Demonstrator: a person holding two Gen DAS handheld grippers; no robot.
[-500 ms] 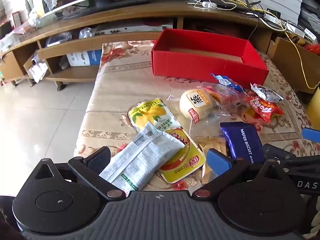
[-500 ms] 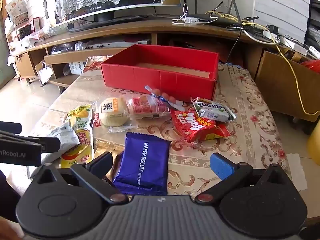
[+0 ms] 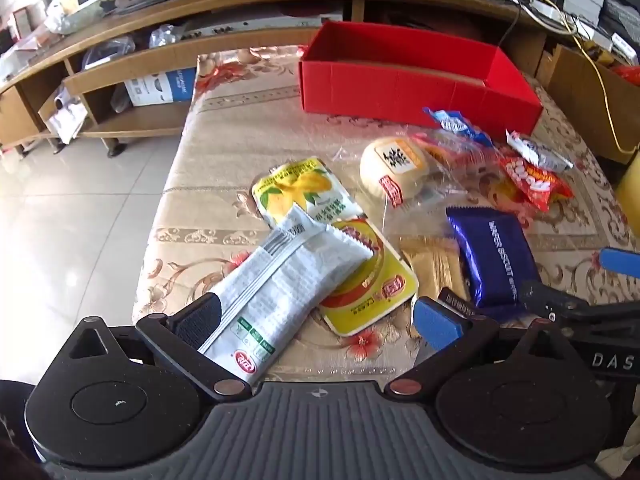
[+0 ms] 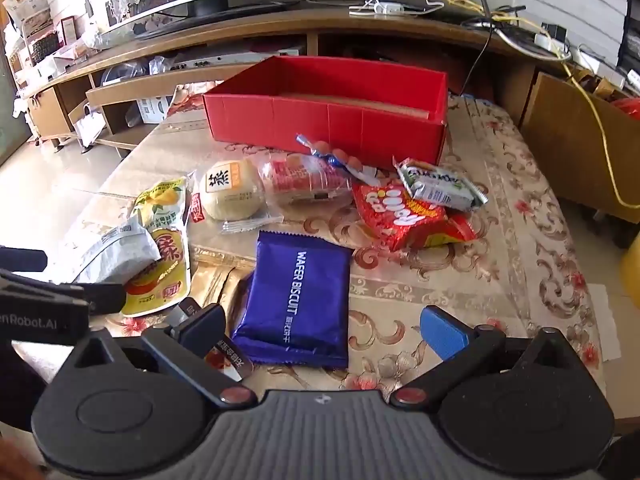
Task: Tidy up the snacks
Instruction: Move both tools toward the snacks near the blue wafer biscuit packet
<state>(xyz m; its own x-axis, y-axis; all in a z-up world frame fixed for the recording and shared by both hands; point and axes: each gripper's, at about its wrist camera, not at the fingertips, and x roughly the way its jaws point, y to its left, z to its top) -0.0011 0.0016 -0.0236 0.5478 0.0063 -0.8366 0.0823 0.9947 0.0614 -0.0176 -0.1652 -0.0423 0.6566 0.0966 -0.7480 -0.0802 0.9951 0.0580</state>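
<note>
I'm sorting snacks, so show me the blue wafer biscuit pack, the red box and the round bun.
blue wafer biscuit pack (image 4: 298, 300), right wrist view, middle of its printed front.
red box (image 4: 320, 126), right wrist view, near outer wall.
round bun (image 3: 394, 166), left wrist view, top label.

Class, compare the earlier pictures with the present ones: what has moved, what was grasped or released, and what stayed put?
Both grippers, left gripper and right gripper, edged slightly nearer the snacks, jaws wide, nothing grasped or released. The white packet, blue wafer biscuit pack and red box lie unchanged.

Both wrist cams sit low, close, tilted down over floral-cloth table (image 3: 224, 184), facing open red cardboard box (image 4: 320, 120); both share blue foil wafer-biscuit pack (image 3: 496, 256).
</note>
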